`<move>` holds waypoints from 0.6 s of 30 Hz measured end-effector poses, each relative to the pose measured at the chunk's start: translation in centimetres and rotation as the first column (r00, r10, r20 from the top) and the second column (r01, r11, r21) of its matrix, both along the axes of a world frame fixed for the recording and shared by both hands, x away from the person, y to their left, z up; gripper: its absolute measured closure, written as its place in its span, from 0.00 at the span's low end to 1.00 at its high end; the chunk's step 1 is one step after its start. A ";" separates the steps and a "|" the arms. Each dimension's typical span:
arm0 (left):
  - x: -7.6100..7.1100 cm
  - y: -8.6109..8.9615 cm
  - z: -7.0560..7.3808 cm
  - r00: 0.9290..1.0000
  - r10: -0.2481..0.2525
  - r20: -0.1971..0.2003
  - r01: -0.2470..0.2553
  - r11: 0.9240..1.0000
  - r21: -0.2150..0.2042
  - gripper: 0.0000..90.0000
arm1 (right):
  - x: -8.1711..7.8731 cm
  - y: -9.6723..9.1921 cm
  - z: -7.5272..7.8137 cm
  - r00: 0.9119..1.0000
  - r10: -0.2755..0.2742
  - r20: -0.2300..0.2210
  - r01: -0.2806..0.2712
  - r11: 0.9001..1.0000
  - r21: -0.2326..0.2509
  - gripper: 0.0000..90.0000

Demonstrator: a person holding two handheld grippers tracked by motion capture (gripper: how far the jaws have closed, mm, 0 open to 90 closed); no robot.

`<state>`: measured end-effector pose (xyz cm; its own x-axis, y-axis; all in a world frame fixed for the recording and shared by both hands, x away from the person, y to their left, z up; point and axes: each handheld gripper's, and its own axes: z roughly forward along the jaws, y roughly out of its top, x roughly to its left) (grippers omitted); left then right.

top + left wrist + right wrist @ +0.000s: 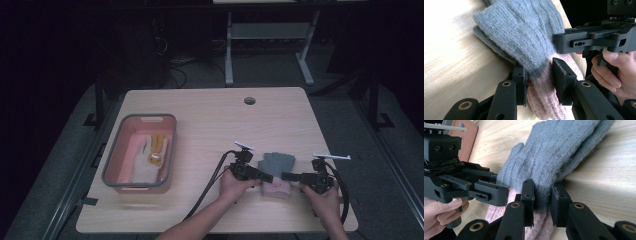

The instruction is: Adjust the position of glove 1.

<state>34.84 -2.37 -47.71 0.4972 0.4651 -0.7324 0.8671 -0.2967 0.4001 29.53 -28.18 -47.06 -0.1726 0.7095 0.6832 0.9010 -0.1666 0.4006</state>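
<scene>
From the high view, I have the left gripper (267, 176) and right gripper (288, 176) meeting nose to nose over the gloves (278, 170), which lie near the front of the table (210, 115), right of centre and well apart from the bin (116, 165) holding another glove (150, 155). My worry here is that both tools crowd the same patch; if I pull them apart unevenly, the stacked pair could slide or split.

In the left gripper view, my jaws pinch the gloves (534, 62) at the seam where grey meets pink, with the knit bunched between the pads (520, 82). The other gripper (594, 41) sits just above. The bite looks shallow to me; soft wool could slip out on a lift, or I may have caught one layer and left the one below.

In the right gripper view, my jaws squeeze the gloves (554, 157) at the same colour band, with cloth puckered between the pads (529, 195). The left gripper (469, 185) is very close, so the tools could knock together and jolt either hold
</scene>
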 end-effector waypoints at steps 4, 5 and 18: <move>0.0 0.7 0.2 1.000 0.002 0.003 -0.002 1.000 -0.011 0.74 | 0.1 0.3 0.2 1.000 0.004 0.007 -0.004 1.000 0.014 0.84; 0.0 0.8 0.4 1.000 0.003 0.005 -0.002 1.000 -0.012 0.75 | 0.1 0.4 0.3 1.000 0.005 0.006 -0.005 1.000 0.019 0.84; 0.0 3.0 2.2 0.999 0.013 0.043 -0.011 0.999 -0.041 0.75 | 0.5 1.8 1.9 0.999 0.032 0.036 -0.035 0.997 0.063 0.84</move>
<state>34.79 0.63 -45.46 0.5237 0.4414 -0.7286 0.8519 -0.2692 0.4492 30.03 -26.41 -45.20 -0.2199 0.6581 0.7201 0.8922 -0.1628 0.4212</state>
